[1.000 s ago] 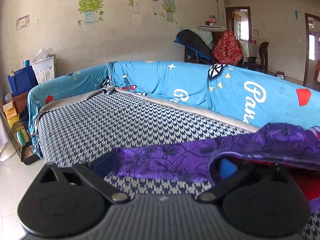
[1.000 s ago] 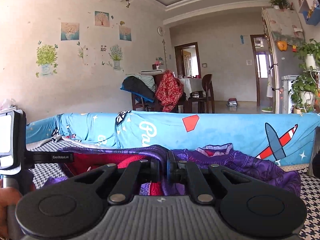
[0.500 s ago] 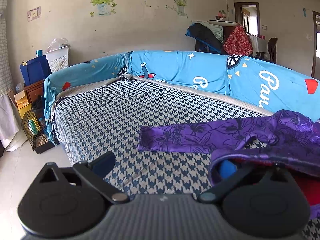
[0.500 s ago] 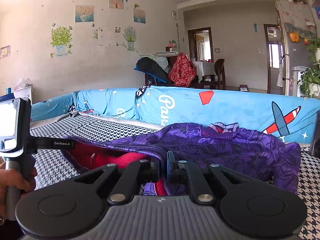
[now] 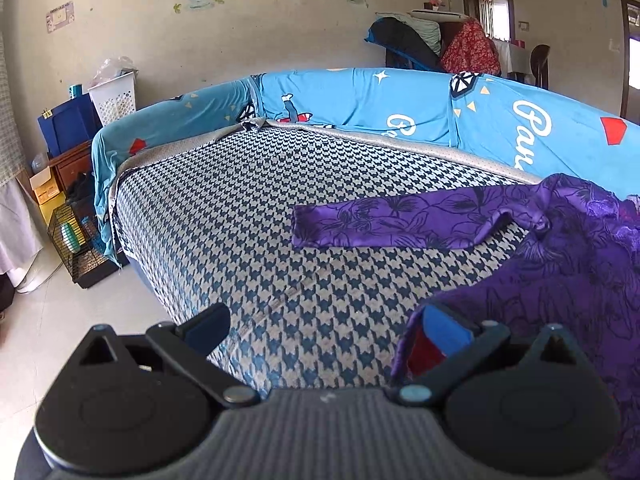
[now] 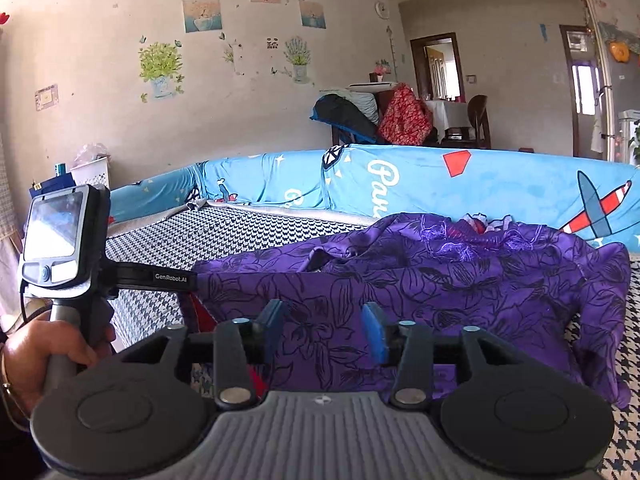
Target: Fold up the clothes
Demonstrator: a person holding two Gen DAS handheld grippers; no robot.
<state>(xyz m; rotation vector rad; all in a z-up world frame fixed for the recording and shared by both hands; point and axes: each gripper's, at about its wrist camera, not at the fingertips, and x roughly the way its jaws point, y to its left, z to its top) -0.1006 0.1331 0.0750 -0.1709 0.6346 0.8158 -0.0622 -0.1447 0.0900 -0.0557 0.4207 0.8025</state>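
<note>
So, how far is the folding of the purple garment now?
Done: the purple floral garment lies spread on the houndstooth sofa seat, one sleeve stretched out flat. In hand: the right gripper is opening, pads off the fabric under it; the left gripper is wide open, its right finger under the hem. Left: no neat fold is visible yet, and the collar area is bunched.

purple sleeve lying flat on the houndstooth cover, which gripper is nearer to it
Left. The left gripper is beside the sleeve; the right gripper, jaws opening, is over the garment's body.
</note>
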